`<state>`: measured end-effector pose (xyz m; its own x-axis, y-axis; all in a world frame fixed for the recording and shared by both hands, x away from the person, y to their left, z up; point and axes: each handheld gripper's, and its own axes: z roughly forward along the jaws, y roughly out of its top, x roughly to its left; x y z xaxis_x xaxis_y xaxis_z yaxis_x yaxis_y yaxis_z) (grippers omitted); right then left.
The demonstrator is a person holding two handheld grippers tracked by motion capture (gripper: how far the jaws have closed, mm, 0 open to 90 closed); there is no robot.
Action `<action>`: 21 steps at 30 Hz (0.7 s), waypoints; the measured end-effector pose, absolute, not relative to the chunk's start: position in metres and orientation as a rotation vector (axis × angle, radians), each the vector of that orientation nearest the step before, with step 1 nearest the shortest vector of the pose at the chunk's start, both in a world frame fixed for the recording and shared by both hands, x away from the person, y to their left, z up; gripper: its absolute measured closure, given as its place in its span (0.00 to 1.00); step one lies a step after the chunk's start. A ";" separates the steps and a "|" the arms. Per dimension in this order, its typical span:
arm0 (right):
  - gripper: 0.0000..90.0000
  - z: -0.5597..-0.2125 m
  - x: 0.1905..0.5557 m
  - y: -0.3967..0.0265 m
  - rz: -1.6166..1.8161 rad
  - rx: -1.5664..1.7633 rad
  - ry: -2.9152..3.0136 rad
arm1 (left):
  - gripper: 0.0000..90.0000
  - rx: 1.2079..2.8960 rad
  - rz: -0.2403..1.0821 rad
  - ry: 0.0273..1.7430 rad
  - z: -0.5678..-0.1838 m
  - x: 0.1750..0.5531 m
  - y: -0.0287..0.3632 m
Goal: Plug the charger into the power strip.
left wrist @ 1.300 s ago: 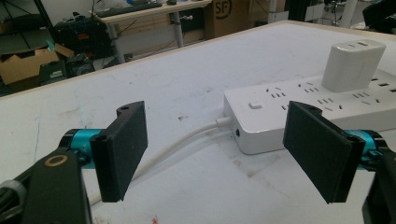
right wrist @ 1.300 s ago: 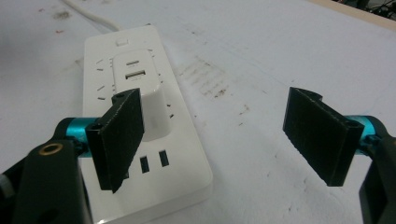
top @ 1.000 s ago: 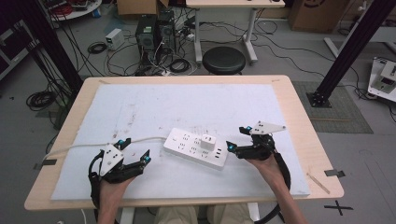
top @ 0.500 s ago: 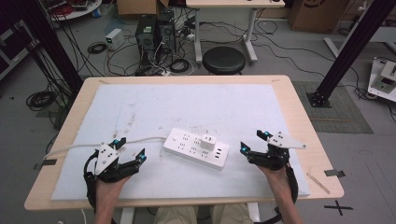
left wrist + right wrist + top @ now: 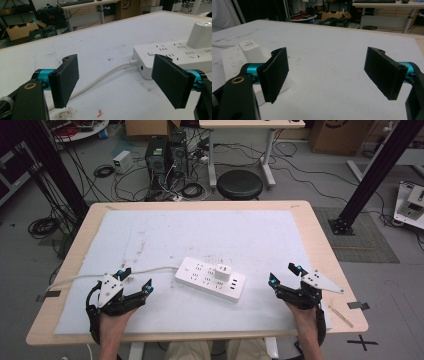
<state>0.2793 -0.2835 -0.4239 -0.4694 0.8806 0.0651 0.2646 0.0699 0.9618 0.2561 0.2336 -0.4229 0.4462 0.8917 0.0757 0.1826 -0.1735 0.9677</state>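
Power strip [image 5: 210, 279] flat on white mat [image 5: 165, 235], mid-table toward near edge, white charger [image 5: 222, 271] plugged in on top. Cord [image 5: 150, 270] trailing off strip's left end toward table's left edge. Left gripper [image 5: 134, 281] near left end, jaws wide, empty. Right gripper [image 5: 284, 274] off right end, apart from strip, jaws wide, empty.

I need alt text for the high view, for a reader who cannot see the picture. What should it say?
A white power strip with a white charger plugged into it lies on a white mat covering a wooden table. The left hand-held gripper and right hand-held gripper rest open on either side, touching nothing.
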 end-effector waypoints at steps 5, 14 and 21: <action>0.23 -0.425 0.280 -0.285 1.421 1.140 1.786 | 0.24 1.650 0.841 0.944 -0.423 0.257 0.232; 0.23 -0.426 0.279 -0.285 1.424 1.139 1.793 | 0.24 1.649 0.834 0.940 -0.423 0.257 0.229; 0.23 -0.428 0.281 -0.286 1.412 1.143 1.806 | 0.24 1.649 0.827 0.940 -0.424 0.258 0.229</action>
